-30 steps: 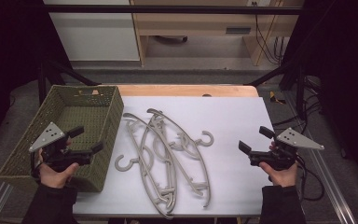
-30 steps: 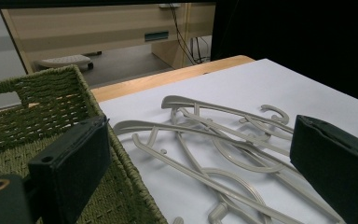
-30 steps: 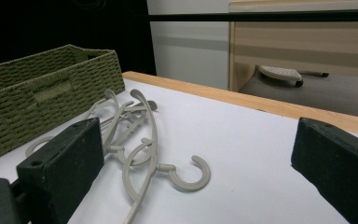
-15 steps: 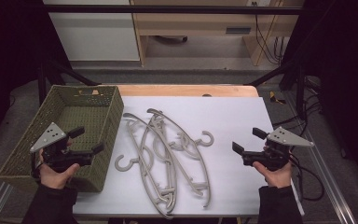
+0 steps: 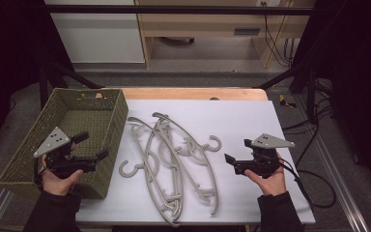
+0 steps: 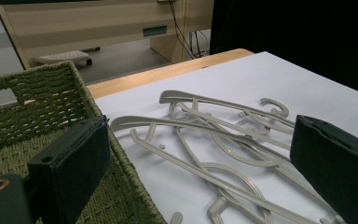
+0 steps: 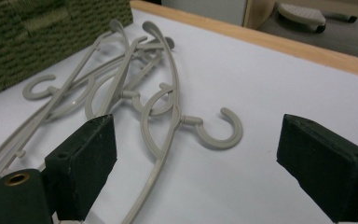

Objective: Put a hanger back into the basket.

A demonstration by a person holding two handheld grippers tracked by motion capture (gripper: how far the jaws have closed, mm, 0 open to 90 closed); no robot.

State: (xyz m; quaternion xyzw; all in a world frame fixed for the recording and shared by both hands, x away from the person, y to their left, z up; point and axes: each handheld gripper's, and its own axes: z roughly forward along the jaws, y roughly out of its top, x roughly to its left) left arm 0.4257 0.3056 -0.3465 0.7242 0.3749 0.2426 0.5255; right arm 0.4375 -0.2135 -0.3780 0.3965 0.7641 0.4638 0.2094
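Right tongs (image 5: 233, 164) nearer hangers (image 5: 171, 164)

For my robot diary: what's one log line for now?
right gripper: open, closing slightly, nearing hangers | left gripper: open over basket

A wooden desk (image 5: 193, 93) under a white sheet (image 5: 251, 125) carried a tangle of grey plastic hangers (image 5: 174, 159) mid-sheet and a green woven basket (image 5: 104, 159) at its left edge.
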